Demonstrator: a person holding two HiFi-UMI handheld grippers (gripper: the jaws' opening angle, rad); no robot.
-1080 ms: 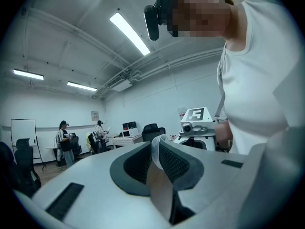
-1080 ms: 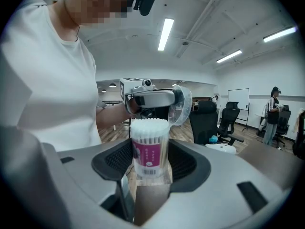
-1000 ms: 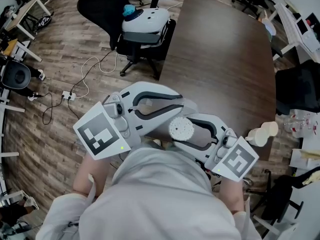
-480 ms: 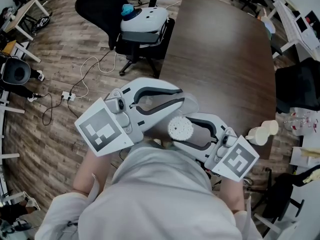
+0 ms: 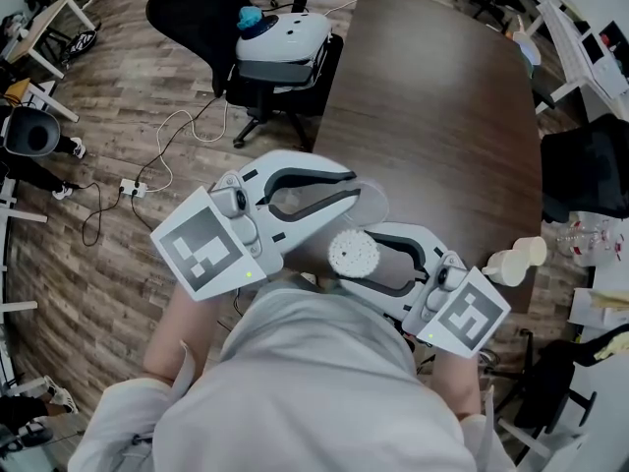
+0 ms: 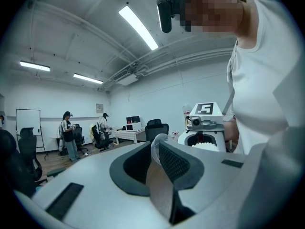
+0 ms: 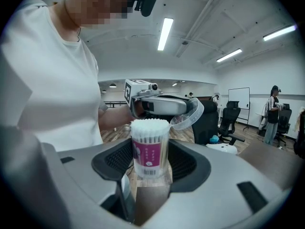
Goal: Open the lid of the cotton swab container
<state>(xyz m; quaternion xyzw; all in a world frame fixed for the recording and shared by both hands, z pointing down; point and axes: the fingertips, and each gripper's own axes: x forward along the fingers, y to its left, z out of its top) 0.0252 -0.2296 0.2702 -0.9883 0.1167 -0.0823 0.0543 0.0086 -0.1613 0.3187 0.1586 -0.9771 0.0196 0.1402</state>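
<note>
The bench (image 5: 442, 116) lies ahead and to the person's right, and both grippers hang short of it, close in front of the person's body. The right gripper (image 5: 351, 257) has its jaws set wide around the container (image 7: 150, 151), pads pressing on its sides. The container stands upright, its long axis crossing the line of the jaws, with the swabs (image 7: 150, 124) bare at its top. The left gripper (image 5: 350, 191) is just beside it, up and to the left, jaws drawn narrow and pinching the rim of the clear lid (image 7: 189, 116) (edge-on in its own view, so only a thin curved wall shows there). The lid is off and apart from the container's mouth, tilted, just above and beyond the swab tips as the right gripper view has it. By my reading the opening is done. What remains turns on that gap: the lid sits on the left side, clear of the mouth, so either hand could carry its piece forward to the bench without crossing the other.
</note>
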